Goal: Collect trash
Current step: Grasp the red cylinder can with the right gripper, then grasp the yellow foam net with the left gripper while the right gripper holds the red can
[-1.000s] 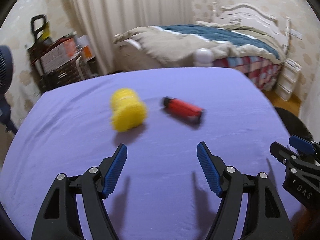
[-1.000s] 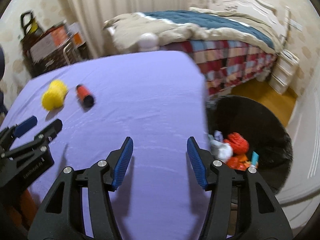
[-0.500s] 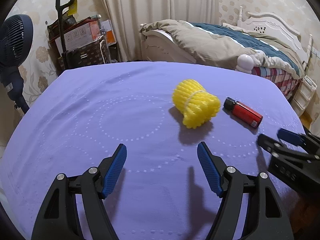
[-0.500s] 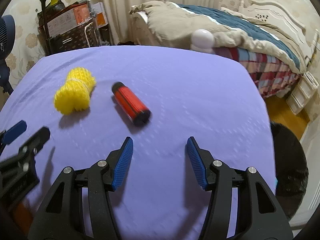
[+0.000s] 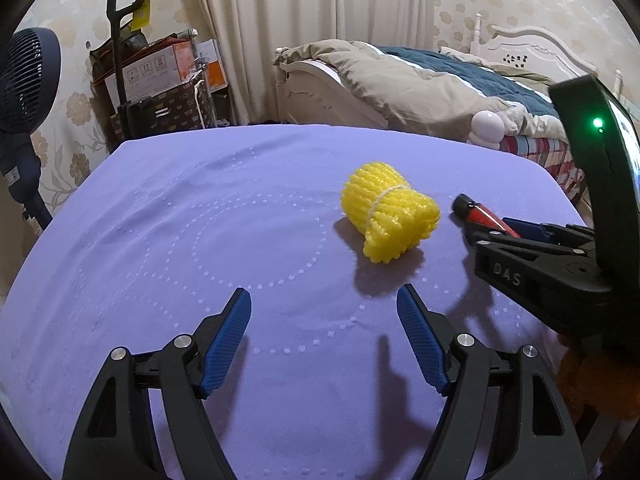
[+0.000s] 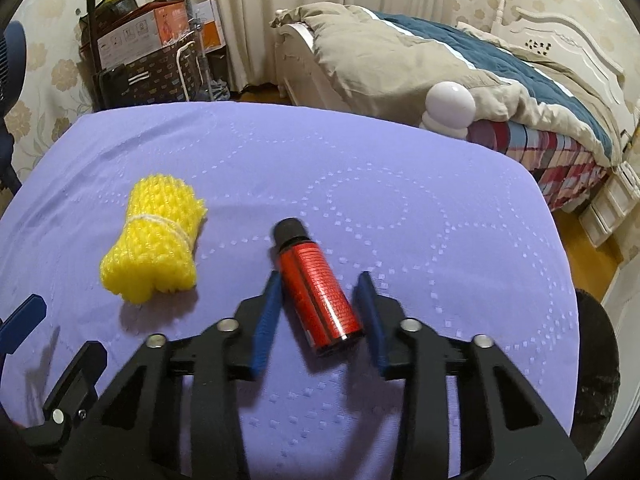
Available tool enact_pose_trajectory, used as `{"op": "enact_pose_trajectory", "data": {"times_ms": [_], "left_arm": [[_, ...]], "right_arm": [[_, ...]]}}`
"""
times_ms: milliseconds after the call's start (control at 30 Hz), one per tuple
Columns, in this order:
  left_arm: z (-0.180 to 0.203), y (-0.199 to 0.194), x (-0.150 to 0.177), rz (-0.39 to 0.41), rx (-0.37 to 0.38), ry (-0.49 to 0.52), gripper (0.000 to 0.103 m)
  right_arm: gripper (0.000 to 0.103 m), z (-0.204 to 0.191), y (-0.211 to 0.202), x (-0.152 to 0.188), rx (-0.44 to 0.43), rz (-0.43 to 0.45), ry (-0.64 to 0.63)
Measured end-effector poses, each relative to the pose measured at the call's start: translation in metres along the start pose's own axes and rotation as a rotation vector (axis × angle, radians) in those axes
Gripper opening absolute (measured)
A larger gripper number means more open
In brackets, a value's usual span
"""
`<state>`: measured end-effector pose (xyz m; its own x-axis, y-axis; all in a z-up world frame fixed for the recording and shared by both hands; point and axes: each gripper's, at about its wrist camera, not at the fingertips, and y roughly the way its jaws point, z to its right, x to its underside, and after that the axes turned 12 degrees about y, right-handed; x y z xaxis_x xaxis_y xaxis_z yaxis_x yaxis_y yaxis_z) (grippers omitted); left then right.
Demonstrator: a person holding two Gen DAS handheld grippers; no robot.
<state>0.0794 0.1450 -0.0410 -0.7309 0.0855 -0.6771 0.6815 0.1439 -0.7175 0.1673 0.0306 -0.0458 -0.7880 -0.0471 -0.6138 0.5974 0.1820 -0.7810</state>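
"DAS" is moulded on the right gripper [image 6: 318,306] body; box labels in the far-left corner are too small to read. The surface is a table [image 5: 168,240] under a purple cloth with dotted circles, in a bedroom: bed [image 5: 420,80] far right, curtain behind, fan [image 5: 24,80] far left. The red bottle [image 6: 316,296], black cap, ribbed label, lies between the right jaws, which have just been closing; left pad touches it, right pad shows a sliver of gap. Yellow foam net [image 5: 388,216], tied mid-length, lies left of it. Left gripper [image 5: 324,340] is open, empty, nearer than the net.
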Motion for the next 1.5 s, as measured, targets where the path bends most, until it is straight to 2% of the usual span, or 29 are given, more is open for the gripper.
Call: {"op": "enact_pose_trajectory", "data": {"times_ms": [33, 267, 433, 867, 1067, 1100, 1167, 1233, 1500], "left_arm": [[0.001, 0.001, -0.002, 0.002, 0.003, 0.002, 0.074], [0.010, 0.008, -0.013, 0.020, 0.023, 0.024, 0.076], [0.022, 0.011, -0.022, 0.042, 0.061, 0.063, 0.076], [0.036, 0.033, -0.045, 0.018, 0.062, 0.087, 0.077], [0.032, 0.048, -0.052, -0.030, 0.053, 0.054, 0.076], [0.031, 0.049, -0.052, -0.034, 0.058, 0.046, 0.075], [0.028, 0.052, -0.051, -0.048, 0.072, 0.032, 0.060], [0.027, 0.055, -0.050, -0.060, 0.090, 0.024, 0.054], [0.026, 0.050, -0.047, -0.042, 0.117, 0.021, 0.046]], "right_arm": [[0.023, 0.003, 0.000, 0.000, -0.001, 0.000, 0.005], [0.023, 0.037, -0.007, 0.001, 0.043, 0.014, 0.064], [0.023, 0.056, -0.011, 0.002, 0.032, 0.018, 0.108], [0.023, 0.061, -0.010, 0.002, 0.017, 0.017, 0.128], [0.023, 0.061, -0.010, 0.002, 0.019, 0.017, 0.126], [0.023, 0.061, -0.010, 0.002, 0.018, 0.017, 0.127], [0.023, 0.061, -0.010, 0.002, 0.018, 0.017, 0.127], [0.023, 0.061, -0.010, 0.002, 0.018, 0.017, 0.127], [0.023, 0.063, -0.010, 0.002, 0.026, 0.018, 0.123]]}}
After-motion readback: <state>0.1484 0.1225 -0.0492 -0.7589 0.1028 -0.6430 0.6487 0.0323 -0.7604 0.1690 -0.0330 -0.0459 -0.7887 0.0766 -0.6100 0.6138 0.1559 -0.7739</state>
